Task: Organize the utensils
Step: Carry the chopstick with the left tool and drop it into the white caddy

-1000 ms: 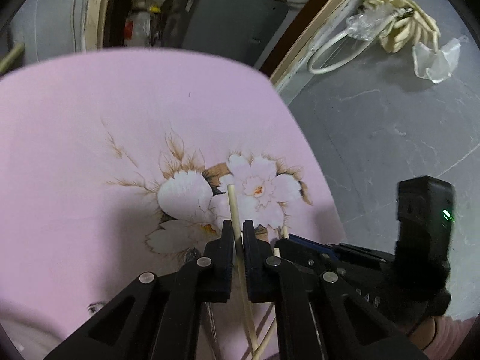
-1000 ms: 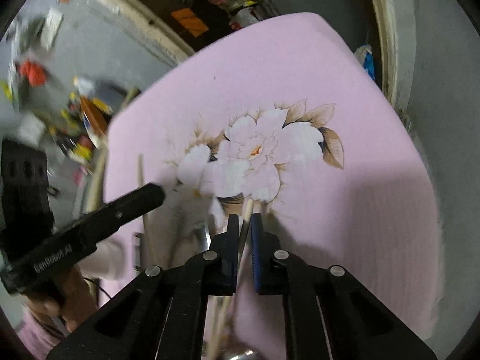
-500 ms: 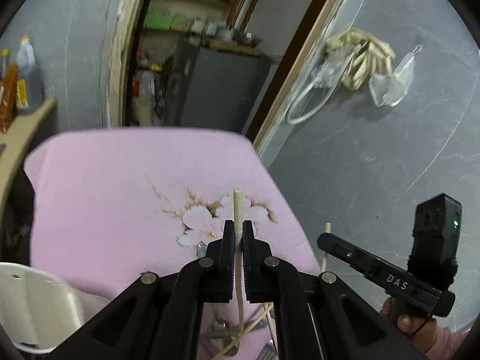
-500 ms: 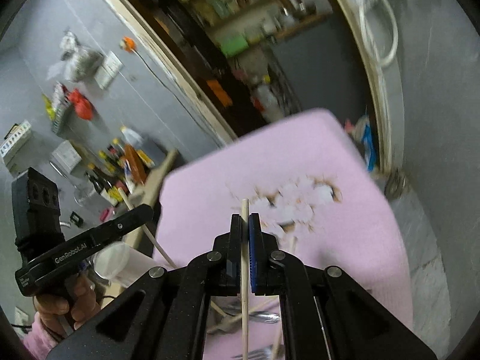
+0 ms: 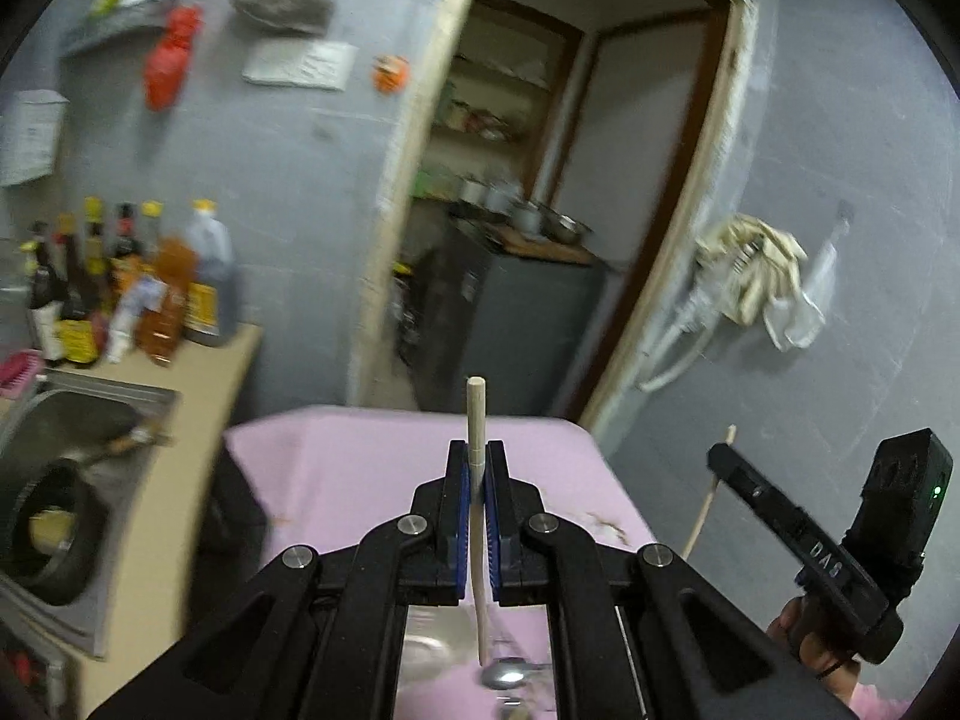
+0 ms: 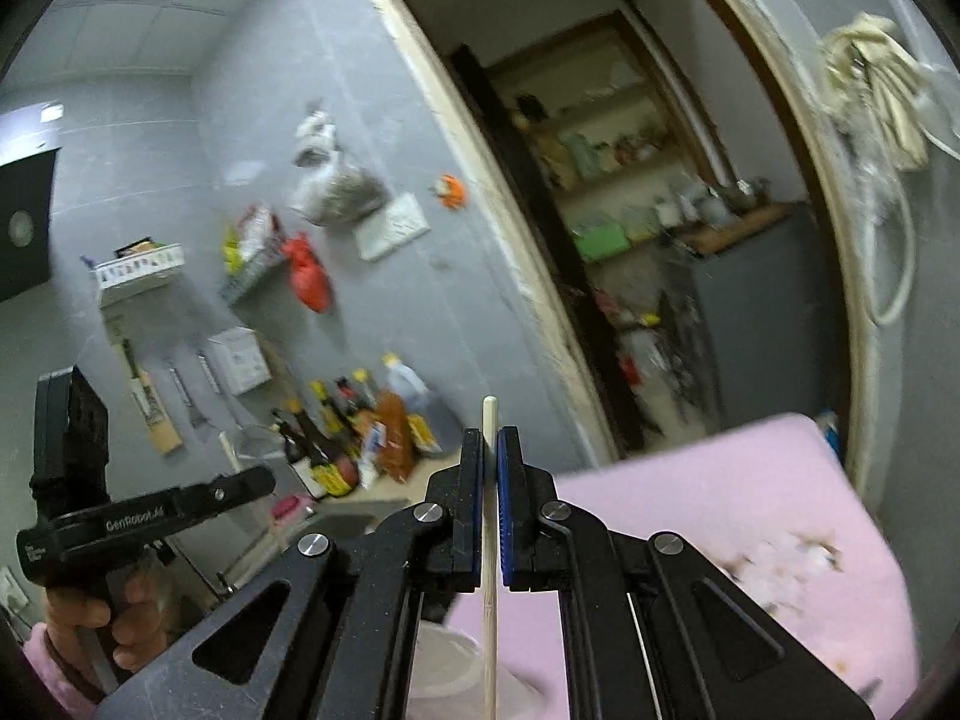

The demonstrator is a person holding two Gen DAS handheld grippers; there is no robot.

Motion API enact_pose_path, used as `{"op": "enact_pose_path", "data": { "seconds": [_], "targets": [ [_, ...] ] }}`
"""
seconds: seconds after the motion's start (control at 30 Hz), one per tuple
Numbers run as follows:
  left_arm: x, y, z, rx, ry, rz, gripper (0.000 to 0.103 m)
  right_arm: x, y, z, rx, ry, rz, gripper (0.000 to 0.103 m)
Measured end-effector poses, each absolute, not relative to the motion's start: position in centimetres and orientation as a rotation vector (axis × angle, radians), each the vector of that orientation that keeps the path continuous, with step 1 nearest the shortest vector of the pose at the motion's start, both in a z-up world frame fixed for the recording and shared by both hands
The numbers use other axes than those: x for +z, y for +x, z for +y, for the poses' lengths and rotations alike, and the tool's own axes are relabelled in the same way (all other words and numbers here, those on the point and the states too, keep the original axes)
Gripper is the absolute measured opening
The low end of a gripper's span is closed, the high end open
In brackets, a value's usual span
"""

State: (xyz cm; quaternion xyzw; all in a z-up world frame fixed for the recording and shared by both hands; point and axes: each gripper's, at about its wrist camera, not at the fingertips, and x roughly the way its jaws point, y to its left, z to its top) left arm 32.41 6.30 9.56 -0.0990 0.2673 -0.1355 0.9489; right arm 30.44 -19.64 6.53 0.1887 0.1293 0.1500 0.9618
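Observation:
My left gripper (image 5: 477, 453) is shut on a pale wooden chopstick (image 5: 476, 414) and holds it upright, high above the pink flowered cloth (image 5: 372, 474). My right gripper (image 6: 490, 441) is shut on a second chopstick (image 6: 489, 420), also upright and lifted. In the left wrist view the right gripper (image 5: 720, 457) shows at the right with its chopstick (image 5: 708, 498). In the right wrist view the left gripper (image 6: 264, 480) shows at the left. A metal spoon (image 5: 510, 673) lies on the cloth below the left gripper. A white cup (image 6: 447, 669) sits below the right gripper.
A steel sink (image 5: 66, 420) and a counter with several sauce bottles (image 5: 120, 282) stand to the left of the table. An open doorway with a grey cabinet (image 5: 510, 312) lies beyond the table. Grey wall with hanging cloth (image 5: 756, 282) is to the right.
Both grippers have risen and tilted up from the cloth, each lifting its chopstick. The views now face the wall and doorway instead of the table.

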Motion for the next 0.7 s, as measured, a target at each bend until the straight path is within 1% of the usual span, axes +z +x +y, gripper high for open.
{"op": "enact_pose_path", "data": {
  "seconds": [0.1, 0.27, 0.47, 0.7],
  "targets": [
    [9.7, 31.8, 10.3, -0.207, -0.206, 0.513, 0.005, 7.1, 31.3, -16.9, 0.325, 0.378, 0.221, 0.004],
    [7.2, 32.1, 14.6, -0.128, -0.215, 0.496, 0.005, 6.4, 33.0, -12.1, 0.323, 0.338, 0.180, 0.004],
    [4.0, 32.9, 15.7, -0.098, -0.180, 0.500, 0.005, 3.4, 35.0, -8.8, 0.272, 0.251, 0.197, 0.004],
    [-0.4, 33.4, 14.2, -0.112, -0.138, 0.512, 0.005, -0.2, 35.4, -6.6, 0.255, 0.153, 0.265, 0.004]
  ]
}}
